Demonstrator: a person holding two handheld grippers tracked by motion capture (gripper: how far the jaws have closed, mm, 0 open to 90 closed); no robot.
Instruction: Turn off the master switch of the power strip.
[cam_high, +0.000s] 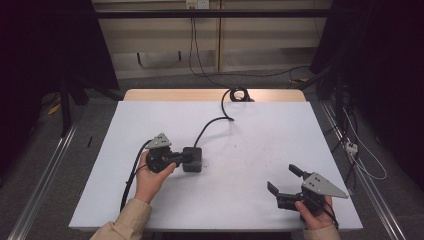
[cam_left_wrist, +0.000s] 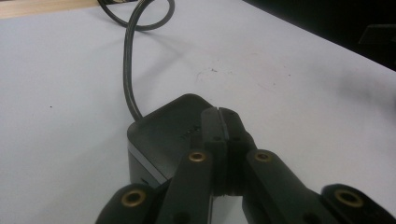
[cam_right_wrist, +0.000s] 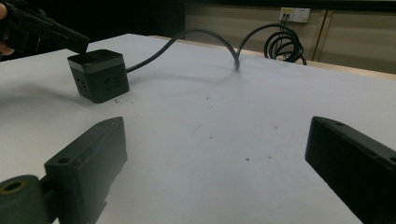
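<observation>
On the white table (cam_high: 250, 150), left of centre, sits the black socket cube (cam_high: 192, 159); your left gripper (cam_high: 186, 158) rests closed fingers on its top, while your right gripper (cam_high: 283, 178) gapes open, well apart.

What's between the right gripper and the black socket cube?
Nothing: from the right gripper to the black socket cube, bare white table, clearest in the high view. The left gripper, shut, rests on the cube's top.
</observation>
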